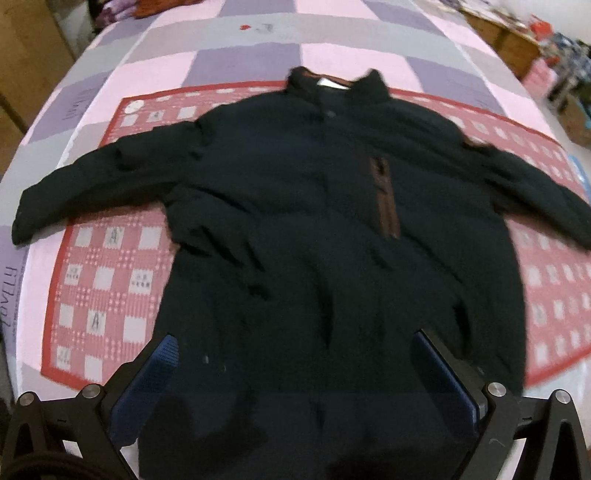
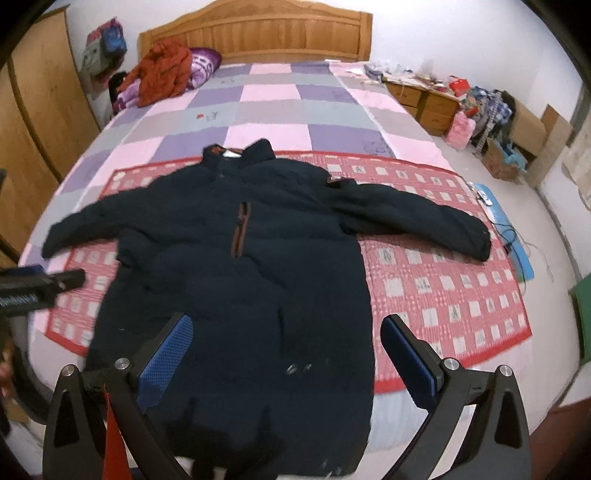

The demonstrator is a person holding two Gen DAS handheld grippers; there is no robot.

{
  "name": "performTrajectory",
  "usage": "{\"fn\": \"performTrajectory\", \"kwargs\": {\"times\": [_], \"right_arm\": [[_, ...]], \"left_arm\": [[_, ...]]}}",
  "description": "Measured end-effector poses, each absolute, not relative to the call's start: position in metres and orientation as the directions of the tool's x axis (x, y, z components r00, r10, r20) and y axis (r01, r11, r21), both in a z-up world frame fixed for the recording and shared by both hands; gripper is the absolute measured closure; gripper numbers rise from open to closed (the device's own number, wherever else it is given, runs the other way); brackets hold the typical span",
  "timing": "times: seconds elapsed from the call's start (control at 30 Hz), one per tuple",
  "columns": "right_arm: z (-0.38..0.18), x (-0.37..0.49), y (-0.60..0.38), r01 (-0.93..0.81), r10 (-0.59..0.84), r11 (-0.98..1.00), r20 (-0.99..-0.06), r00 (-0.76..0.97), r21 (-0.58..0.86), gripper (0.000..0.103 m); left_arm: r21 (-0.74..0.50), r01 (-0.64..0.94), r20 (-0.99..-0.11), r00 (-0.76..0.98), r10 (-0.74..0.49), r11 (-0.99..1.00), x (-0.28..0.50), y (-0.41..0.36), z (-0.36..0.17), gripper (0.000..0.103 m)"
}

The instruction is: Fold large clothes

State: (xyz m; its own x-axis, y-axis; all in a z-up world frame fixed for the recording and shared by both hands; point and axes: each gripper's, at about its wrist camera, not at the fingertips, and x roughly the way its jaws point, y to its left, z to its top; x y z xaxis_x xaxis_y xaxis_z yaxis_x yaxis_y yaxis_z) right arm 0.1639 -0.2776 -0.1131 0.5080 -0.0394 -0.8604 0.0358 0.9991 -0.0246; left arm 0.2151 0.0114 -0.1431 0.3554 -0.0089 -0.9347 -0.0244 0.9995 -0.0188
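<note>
A dark jacket [image 2: 236,266] lies front up and spread flat in the middle of both frames, on a red checked mat [image 2: 443,280] that covers the near part of a bed [image 2: 266,110] with a pink, purple and grey quilt. Its collar points to the top of the frame, its sleeves reach out to the left and right, and its hem hangs toward the bottom edge. A brown strip [image 2: 241,229] runs down the chest.

The left gripper [image 1: 295,354] sits at the bottom of its own frame, released, its blue pads [image 1: 155,376] wide apart over the jacket's lower part, holding nothing. The right gripper [image 2: 288,336] is likewise released at the bottom of its frame, pads [image 2: 166,354] spread above the hem. An orange coat [image 2: 162,74] is heaped at the upper left by the wooden headboard [image 2: 258,33]. Drawers [image 2: 428,99] stand at the upper right.
</note>
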Motion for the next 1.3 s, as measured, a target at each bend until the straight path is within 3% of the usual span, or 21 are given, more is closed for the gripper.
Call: {"fn": "performTrajectory", "kwargs": {"times": [0.3, 0.53, 0.63, 0.7, 0.87, 0.97, 1.03, 1.2, 1.3], "right_arm": [[-0.242, 0.272, -0.283, -0.024, -0.065, 0.995, -0.832, 0.552, -0.093, 0.0], [-0.339, 0.358, -0.242, -0.077, -0.015, 0.995, -0.85, 0.527, -0.065, 0.0], [-0.384, 0.37, -0.256, -0.111, -0.109, 0.976, -0.858, 0.502, -0.189, 0.0], [-0.392, 0.362, -0.302, -0.048, -0.083, 0.99, -0.841, 0.535, -0.129, 0.0], [-0.396, 0.336, -0.401, 0.191, -0.217, 0.972, -0.841, 0.496, -0.138, 0.0], [-0.384, 0.322, -0.411, 0.249, -0.336, 0.938, -0.815, 0.471, -0.242, 0.0], [-0.369, 0.305, -0.402, 0.262, -0.33, 0.939, -0.795, 0.509, -0.223, 0.0], [-0.358, 0.247, -0.301, 0.031, -0.103, 0.994, -0.803, 0.587, -0.105, 0.0], [-0.372, 0.215, -0.234, -0.172, 0.031, 0.982, -0.825, 0.565, -0.08, 0.0]], "left_arm": [[0.032, -0.022, -0.914, 0.403, 0.038, 0.999, 0.299, 0.046, -0.258, 0.0], [0.097, 0.048, -0.892, 0.448, 0.065, 0.994, 0.365, 0.055, -0.351, 0.0], [0.163, 0.034, -0.882, 0.452, 0.13, 0.986, 0.369, 0.085, -0.386, 0.0], [0.159, 0.052, -0.854, 0.509, 0.111, 0.986, 0.362, 0.105, -0.387, 0.0], [0.159, 0.029, -0.831, 0.543, 0.118, 0.987, 0.344, 0.13, -0.373, 0.0], [0.155, -0.012, -0.811, 0.569, 0.134, 0.988, 0.321, 0.136, -0.352, 0.0], [0.09, 0.022, -0.815, 0.576, 0.061, 0.996, 0.29, 0.126, -0.34, 0.0], [0.029, 0.163, -0.855, 0.516, -0.06, 0.986, 0.201, 0.07, -0.344, 0.0], [0.079, 0.159, -0.883, 0.469, -0.005, 0.984, 0.164, 0.063, -0.366, 0.0]]}}
